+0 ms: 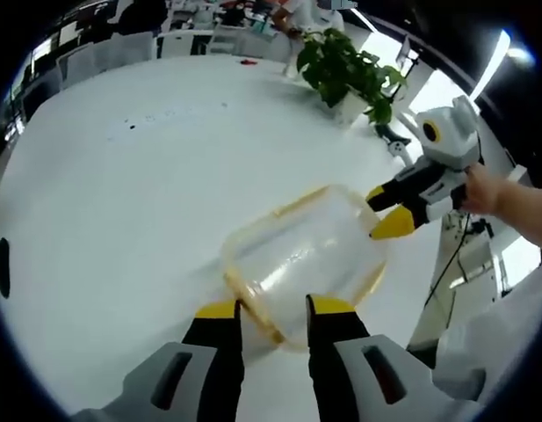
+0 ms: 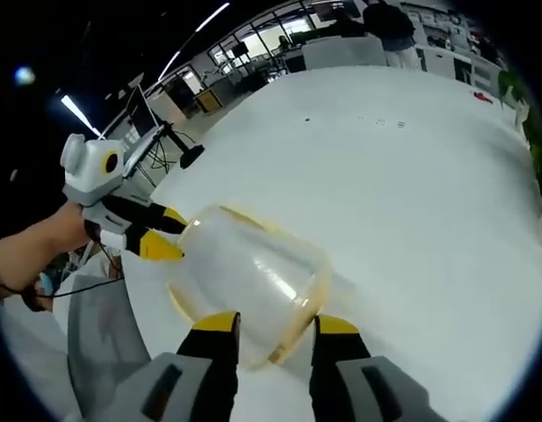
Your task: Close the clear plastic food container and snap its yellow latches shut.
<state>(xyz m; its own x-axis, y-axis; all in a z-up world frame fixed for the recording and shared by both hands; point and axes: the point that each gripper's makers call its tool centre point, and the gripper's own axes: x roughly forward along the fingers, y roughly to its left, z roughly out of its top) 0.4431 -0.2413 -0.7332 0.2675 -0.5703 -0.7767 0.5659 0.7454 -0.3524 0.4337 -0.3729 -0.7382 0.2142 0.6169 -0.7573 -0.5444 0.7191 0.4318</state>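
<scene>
Clear rounded plastic food container (image 1: pixel 307 255) with yellow rim sits between both grippers near white table's (image 1: pixel 121 193) edge: left gripper (image 1: pixel 272 308) straddles one end open-jawed, right gripper (image 2: pixel 272 323) open-jawed at the opposite end.

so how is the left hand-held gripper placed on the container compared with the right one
The left hand-held gripper straddles one end of the clear container, jaws apart on either side of its yellow-trimmed rim. The right hand-held gripper does the same at the opposite end, also open. In the left gripper view, the right one's yellow tips sit at the far rim. Both have yellow-tipped black jaws.
</scene>
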